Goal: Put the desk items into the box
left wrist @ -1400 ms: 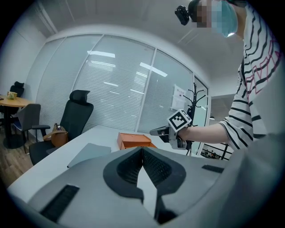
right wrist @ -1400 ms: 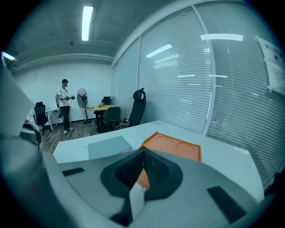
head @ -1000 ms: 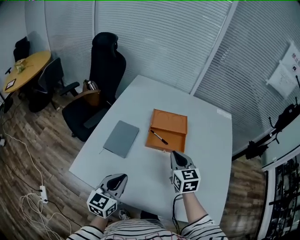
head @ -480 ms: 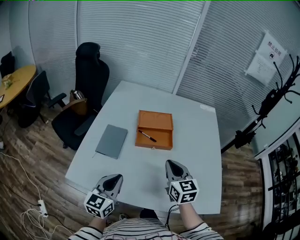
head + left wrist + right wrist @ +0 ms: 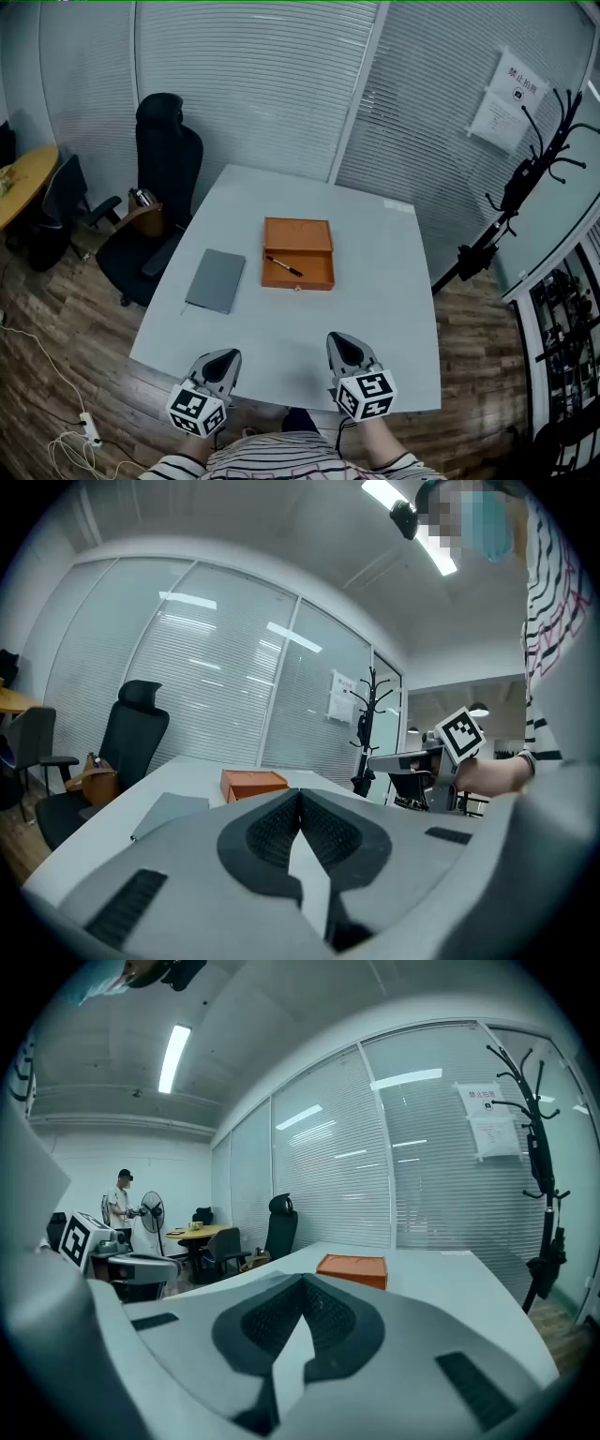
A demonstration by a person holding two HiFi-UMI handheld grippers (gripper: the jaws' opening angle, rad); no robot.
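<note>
At the counter's near edge, both grippers are hovering just above the white top and pointing away from the person. On the left gripper (image 5: 228, 357) the jaws are pressing together with nothing between them. The right gripper (image 5: 341, 343) is doing the same. Each gripper view is showing ribbed pads meeting at the tips, with only bare counter (image 5: 375, 309) beyond them.

Farther out, toward the middle of the counter, a grey notebook (image 5: 216, 279) is lying flat and closed, outside the box. It is sitting almost straight ahead of the left gripper, well apart from it. Its long axis is running away from the person, nearly in line with those jaws. The right gripper is sitting off to the side of it, so the left one is looking like the nearer choice. Any grab is probably going to need the jaws spread first and brought to the notebook's short near edge, since it is lying flush on the top.

Just right of the notebook, near but not touching, the orange box (image 5: 298, 236) is lying open. A dark pen (image 5: 283, 266) is resting slantwise inside its nearer half, and the farther half is looking empty. The box is sitting ahead of the gap between the two grippers.

Beyond the counter, a black chair (image 5: 161, 178) is standing at the left and a coat rack (image 5: 525, 183) at the right.
</note>
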